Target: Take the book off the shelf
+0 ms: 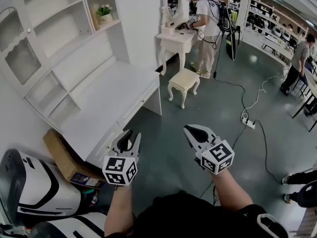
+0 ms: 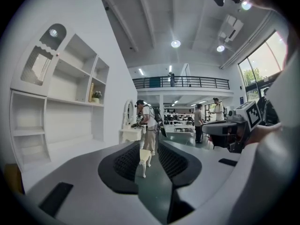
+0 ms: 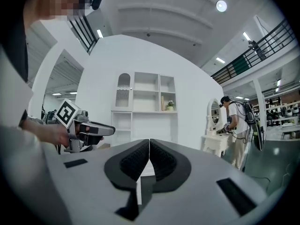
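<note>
A thin tan book (image 1: 94,12) stands upright on an upper shelf of the white desk unit (image 1: 99,108), beside a small potted plant (image 1: 104,13). The book (image 2: 91,92) also shows in the left gripper view and, far off, in the right gripper view (image 3: 162,102). Both grippers hang in mid-air over the green floor, well short of the shelf. My left gripper (image 1: 131,137) is open by a narrow gap with nothing between its pads (image 2: 129,161). My right gripper (image 1: 190,131) is shut and empty, its pads (image 3: 136,157) touching.
A white stool (image 1: 184,82) and a mirrored dressing table (image 1: 174,39) stand ahead, with a person (image 1: 206,15) working at it. A cardboard box (image 1: 63,156) and white-and-black machines (image 1: 34,187) sit at lower left. Cables and a power strip (image 1: 248,123) lie on the floor at right.
</note>
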Demonstrator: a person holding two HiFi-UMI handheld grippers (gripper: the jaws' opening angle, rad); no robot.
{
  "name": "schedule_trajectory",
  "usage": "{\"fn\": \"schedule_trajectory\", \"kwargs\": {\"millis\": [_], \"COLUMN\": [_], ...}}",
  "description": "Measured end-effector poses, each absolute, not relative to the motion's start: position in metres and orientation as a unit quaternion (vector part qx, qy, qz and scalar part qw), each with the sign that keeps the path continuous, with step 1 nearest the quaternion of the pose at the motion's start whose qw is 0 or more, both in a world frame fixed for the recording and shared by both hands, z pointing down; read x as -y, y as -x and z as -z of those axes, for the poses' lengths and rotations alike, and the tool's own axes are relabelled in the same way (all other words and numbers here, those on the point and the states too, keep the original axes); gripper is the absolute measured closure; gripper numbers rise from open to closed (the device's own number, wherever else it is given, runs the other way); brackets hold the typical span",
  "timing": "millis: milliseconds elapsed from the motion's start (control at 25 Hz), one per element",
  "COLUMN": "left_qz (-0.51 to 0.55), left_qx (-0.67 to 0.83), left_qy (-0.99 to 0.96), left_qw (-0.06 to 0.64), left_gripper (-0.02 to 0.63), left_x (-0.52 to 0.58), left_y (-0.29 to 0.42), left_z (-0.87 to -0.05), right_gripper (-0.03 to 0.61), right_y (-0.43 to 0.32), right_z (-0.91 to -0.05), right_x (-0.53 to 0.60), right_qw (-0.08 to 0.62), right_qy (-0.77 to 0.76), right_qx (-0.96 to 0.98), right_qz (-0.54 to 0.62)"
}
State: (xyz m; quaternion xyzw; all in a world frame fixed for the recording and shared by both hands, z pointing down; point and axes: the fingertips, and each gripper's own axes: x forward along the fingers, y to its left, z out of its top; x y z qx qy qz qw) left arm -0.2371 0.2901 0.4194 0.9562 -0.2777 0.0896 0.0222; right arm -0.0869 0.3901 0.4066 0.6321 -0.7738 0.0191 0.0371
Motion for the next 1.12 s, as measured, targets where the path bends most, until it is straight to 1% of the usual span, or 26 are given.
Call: {"fn": "schedule_trajectory", "kwargs": {"millis": [40, 240, 280, 360, 520, 640, 680, 760, 920, 1120], "left_qz": [-0.092, -0.095, -0.095, -0.095, -0.093, -0.091, -0.09, -0.086, -0.084, -0.089], "left_qx": [0.275, 0.275, 0.275, 0.276, 0.274, 0.261, 0.259, 0.258, 0.259, 0.259], "left_qy": [-0.957, -0.956, -0.956, -0.956, -0.957, -0.96, -0.961, -0.962, -0.962, -0.961], "left_qw": [0.024, 0.027, 0.028, 0.029, 0.03, 0.028, 0.029, 0.03, 0.028, 0.026], "left_gripper": [0.487, 0.454, 0.449, 0.439, 0.405, 0.342, 0.332, 0.315, 0.305, 0.305], "left_x": [-0.291, -0.292, -0.292, -0.292, -0.291, -0.296, -0.297, -0.298, -0.301, -0.308], "left_y": [0.236, 0.235, 0.235, 0.237, 0.238, 0.234, 0.233, 0.231, 0.226, 0.219], "left_z": [-0.42, -0.424, -0.424, -0.424, -0.422, -0.421, -0.42, -0.419, -0.418, -0.419], "right_gripper": [0.561, 0.552, 0.533, 0.445, 0.388, 0.319, 0.293, 0.262, 0.233, 0.227], "right_y": [0.086, 0.08, 0.078, 0.076, 0.074, 0.074, 0.073, 0.071, 0.065, 0.057], "right_z": [-0.407, -0.409, -0.409, -0.411, -0.414, -0.415, -0.415, -0.415, -0.416, -0.418], "right_x": [-0.39, -0.393, -0.393, -0.394, -0.394, -0.396, -0.397, -0.398, -0.403, -0.412], "right_qw": [0.036, 0.035, 0.035, 0.037, 0.04, 0.04, 0.04, 0.037, 0.036, 0.036], "right_qy": [-0.632, -0.634, -0.635, -0.636, -0.636, -0.632, -0.632, -0.633, -0.636, -0.634], "right_qx": [0.774, 0.772, 0.771, 0.77, 0.77, 0.773, 0.773, 0.772, 0.769, 0.771], "right_qz": [-0.02, -0.025, -0.027, -0.031, -0.037, -0.041, -0.042, -0.045, -0.043, -0.042]}}
